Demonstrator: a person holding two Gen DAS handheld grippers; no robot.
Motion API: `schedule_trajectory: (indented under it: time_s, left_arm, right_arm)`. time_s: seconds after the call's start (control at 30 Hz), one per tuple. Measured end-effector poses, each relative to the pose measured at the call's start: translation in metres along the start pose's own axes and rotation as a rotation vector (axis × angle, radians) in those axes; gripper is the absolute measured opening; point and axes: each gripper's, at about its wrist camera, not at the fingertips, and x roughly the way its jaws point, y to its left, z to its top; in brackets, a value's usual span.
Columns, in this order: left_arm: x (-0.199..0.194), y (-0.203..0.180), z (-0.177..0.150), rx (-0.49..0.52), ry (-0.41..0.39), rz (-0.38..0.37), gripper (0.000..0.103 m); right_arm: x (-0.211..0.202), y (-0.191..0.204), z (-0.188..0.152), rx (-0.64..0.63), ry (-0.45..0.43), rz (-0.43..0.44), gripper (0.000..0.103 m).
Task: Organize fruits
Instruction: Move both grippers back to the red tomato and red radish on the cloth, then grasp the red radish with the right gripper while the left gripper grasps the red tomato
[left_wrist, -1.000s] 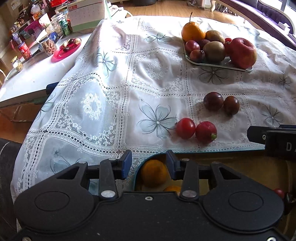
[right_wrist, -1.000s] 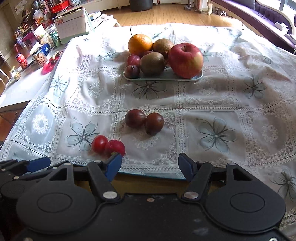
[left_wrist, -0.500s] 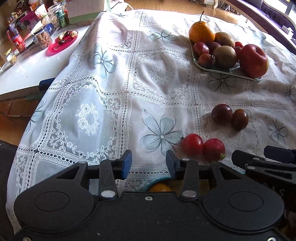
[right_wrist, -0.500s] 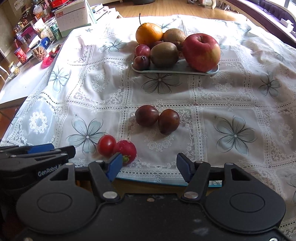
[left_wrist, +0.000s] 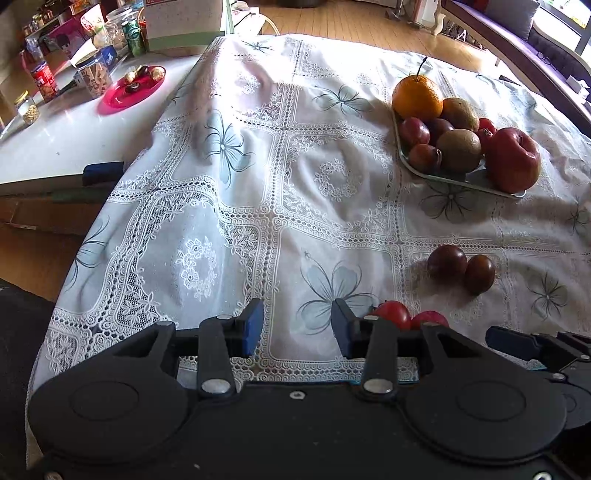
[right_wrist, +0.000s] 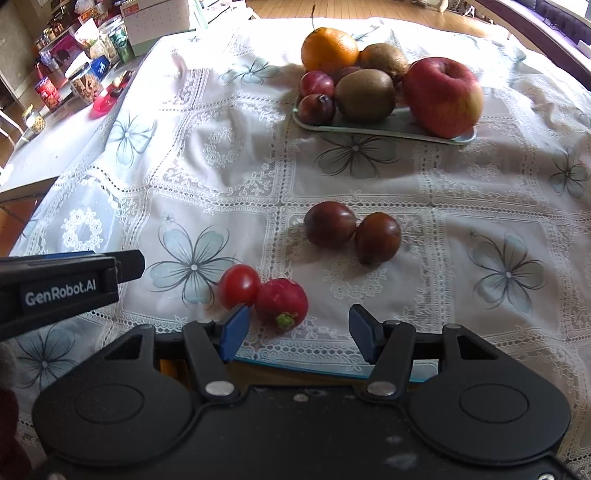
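- One orange (right_wrist: 328, 46), at the far end of the tray (right_wrist: 388, 129).
- Two kiwis, one near (right_wrist: 365, 95) and one far (right_wrist: 384, 57), both on the tray.
- One red apple (right_wrist: 443, 96), at the right of the tray.
- At least two reddish plums on the tray's left side, far (right_wrist: 316, 83) and near (right_wrist: 317, 108); others behind are too hidden to count.
- Two dark plums touching on the cloth, left (right_wrist: 330, 224) and right (right_wrist: 378, 238).
- One cherry tomato (right_wrist: 239, 285) near the table edge.
- One red radish (right_wrist: 282, 300), touching the tomato's right side.

A home living room — lace tablecloth (left_wrist: 258, 206), wooden floor (left_wrist: 332, 22), sofa (left_wrist: 517, 33).
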Motion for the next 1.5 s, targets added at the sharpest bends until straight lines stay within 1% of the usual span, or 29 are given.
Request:
schedule_trajectory:
  time_s: [0.17, 0.23, 0.27, 0.3, 0.33, 0.43, 0.5, 0.67, 0.83, 0.93, 1.03, 1.43, 1.5]
  left_arm:
    - [0.005, 0.005, 0.001, -0.019, 0.016, -0.009, 0.050]
    - [0.007, 0.006, 0.001, -0.019, 0.018, -0.006, 0.050]
    - [0.008, 0.006, 0.000, -0.017, 0.019, -0.005, 0.050]
    - [0.008, 0.006, 0.000, -0.015, 0.020, -0.005, 0.050]
    - [0.009, 0.005, 0.000, -0.014, 0.021, -0.005, 0.050]
    - [0.010, 0.001, -0.001, -0.010, 0.021, -0.011, 0.050]
    - [0.011, -0.004, -0.002, -0.001, 0.021, -0.021, 0.050]
    - [0.013, -0.024, -0.003, 0.035, 0.016, -0.055, 0.050]
    - [0.015, -0.046, -0.004, 0.078, 0.014, -0.099, 0.050]
    - [0.019, -0.056, -0.005, 0.090, 0.020, -0.125, 0.050]
    - [0.027, -0.064, -0.006, 0.082, 0.047, -0.134, 0.050]
    - [0.060, -0.076, -0.007, 0.043, 0.118, -0.098, 0.049]
    - [0.062, -0.074, -0.007, 0.021, 0.122, -0.114, 0.043]
  right_arm:
    - [0.021, 0.008, 0.000, -0.005, 0.014, -0.033, 0.061]
    - [0.025, 0.006, -0.001, 0.004, 0.006, -0.027, 0.058]
    - [0.024, 0.004, -0.001, 0.005, -0.003, -0.001, 0.044]
    - [0.023, 0.002, -0.002, 0.001, -0.007, 0.035, 0.035]
    - [0.020, 0.001, -0.002, 0.003, -0.009, 0.039, 0.035]
    - [0.012, -0.004, -0.005, 0.006, -0.045, -0.015, 0.036]
    - [0.006, -0.014, -0.007, 0.021, -0.068, -0.033, 0.036]
    - [-0.008, -0.050, -0.012, 0.117, -0.086, -0.005, 0.036]
    - [-0.028, -0.077, -0.021, 0.173, -0.150, -0.047, 0.036]
    - [-0.036, -0.088, -0.027, 0.183, -0.169, -0.053, 0.037]
    - [-0.043, -0.094, -0.034, 0.192, -0.184, -0.046, 0.036]
    - [-0.052, -0.093, -0.045, 0.181, -0.207, -0.030, 0.037]
    - [-0.054, -0.094, -0.045, 0.185, -0.209, -0.028, 0.036]
